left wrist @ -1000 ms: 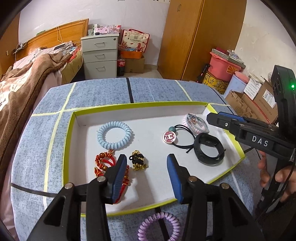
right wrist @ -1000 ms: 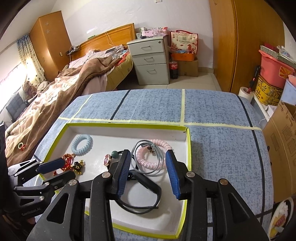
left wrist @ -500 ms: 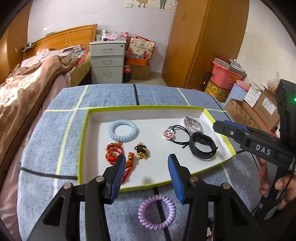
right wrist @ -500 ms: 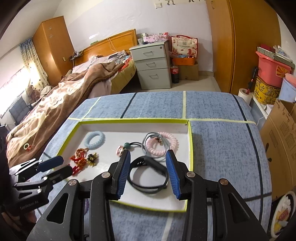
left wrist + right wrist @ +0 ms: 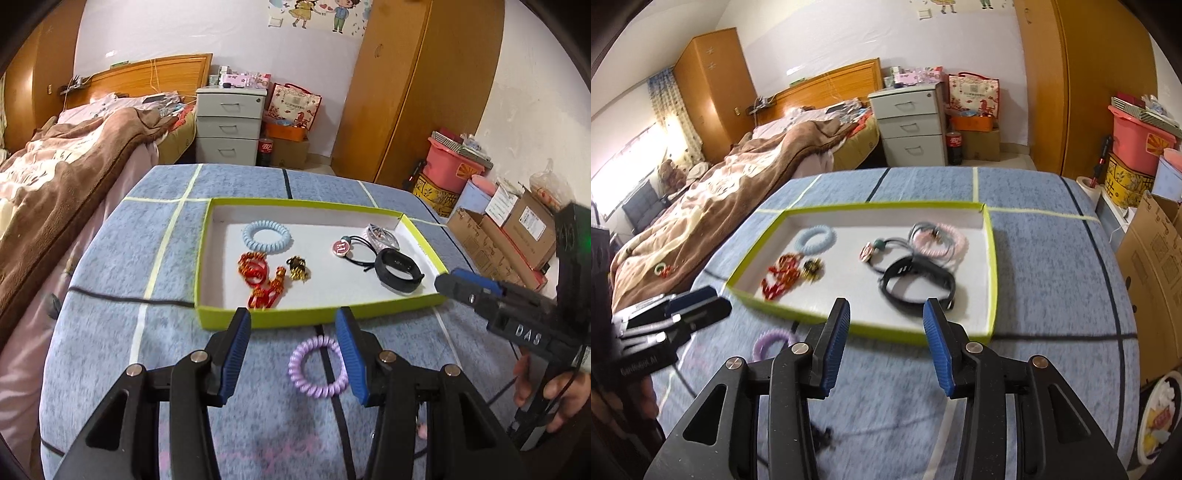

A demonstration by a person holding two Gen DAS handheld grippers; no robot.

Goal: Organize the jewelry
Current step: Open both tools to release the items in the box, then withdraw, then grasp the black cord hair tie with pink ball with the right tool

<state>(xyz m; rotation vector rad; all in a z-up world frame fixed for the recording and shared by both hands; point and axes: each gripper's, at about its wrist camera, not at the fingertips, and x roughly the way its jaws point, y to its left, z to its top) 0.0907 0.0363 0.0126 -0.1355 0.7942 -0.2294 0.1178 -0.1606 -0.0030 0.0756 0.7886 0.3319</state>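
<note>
My left gripper [image 5: 291, 354] hung with its jaws wide and empty over the blue surface [image 5: 110, 325], the purple coil bracelet [image 5: 318, 365] lying flat between them, just short of the green-rimmed tray [image 5: 273, 320] where the other pieces already lay. My right gripper [image 5: 884, 347] was likewise spread wide, holding nothing, in front of the tray's near rim. I judged the coil light, springy and soft, likely to squash and slip out if pinched across the ring, so I meant to bite one side of the loop, through its thickness.
</note>
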